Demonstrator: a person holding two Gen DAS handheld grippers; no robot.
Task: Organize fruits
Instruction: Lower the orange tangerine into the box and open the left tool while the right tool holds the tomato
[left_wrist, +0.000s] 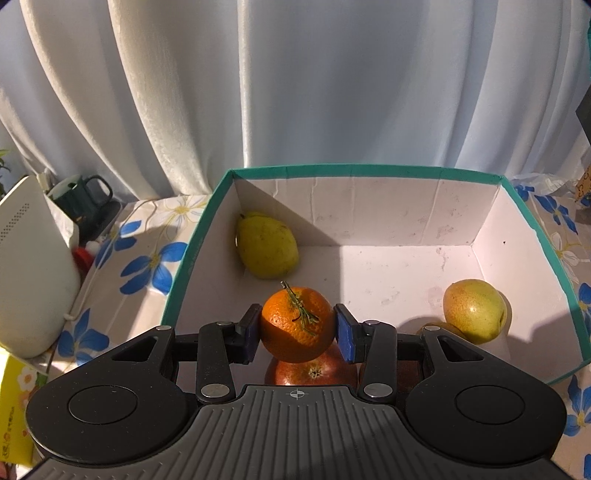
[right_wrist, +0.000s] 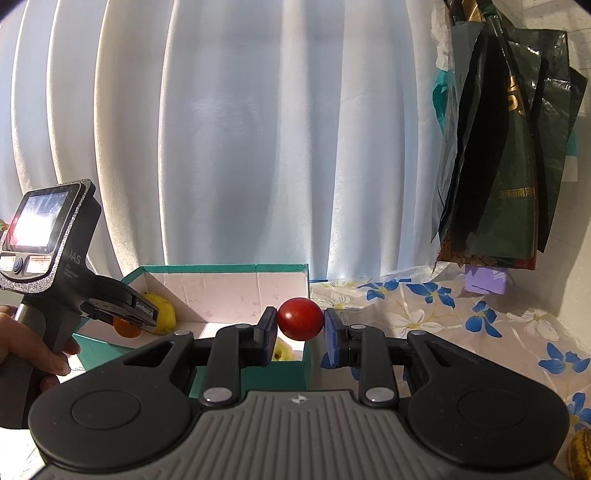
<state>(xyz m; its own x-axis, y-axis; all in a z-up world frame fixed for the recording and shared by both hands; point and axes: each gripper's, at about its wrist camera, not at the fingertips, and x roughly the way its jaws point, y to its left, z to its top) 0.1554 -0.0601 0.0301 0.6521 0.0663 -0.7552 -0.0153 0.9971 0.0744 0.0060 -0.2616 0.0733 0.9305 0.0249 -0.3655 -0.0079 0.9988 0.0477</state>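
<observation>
Placing step. Left hand-held gripper (left_wrist: 297, 330) clamped on stemmed round orange (left_wrist: 297, 325), over teal-rimmed white cardboard box (left_wrist: 369, 171), red fruit (left_wrist: 312, 371) directly beneath. Right hand-held gripper (right_wrist: 300, 326) clamps small red tomato (right_wrist: 300, 319), outside box. Next, judged: lower, release clear of red fruit.

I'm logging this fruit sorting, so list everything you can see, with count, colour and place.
box: one, teal outside, white inside, on the flowered tablecloth
pears: two, yellow-green, in the box, one in the far left corner, the other at the right wall
orange: one, orange with a green sprig, held over the box
red fruit in the box: one, below the orange
small red fruit: one, held near the box's right end
mug: one, dark green, left of the box
bags: several, dark green, hanging at right
curtain: white, behind
left gripper: black, shut on the orange
right gripper: black, shut on the small red fruit
hand: one, on the left gripper's handle
</observation>
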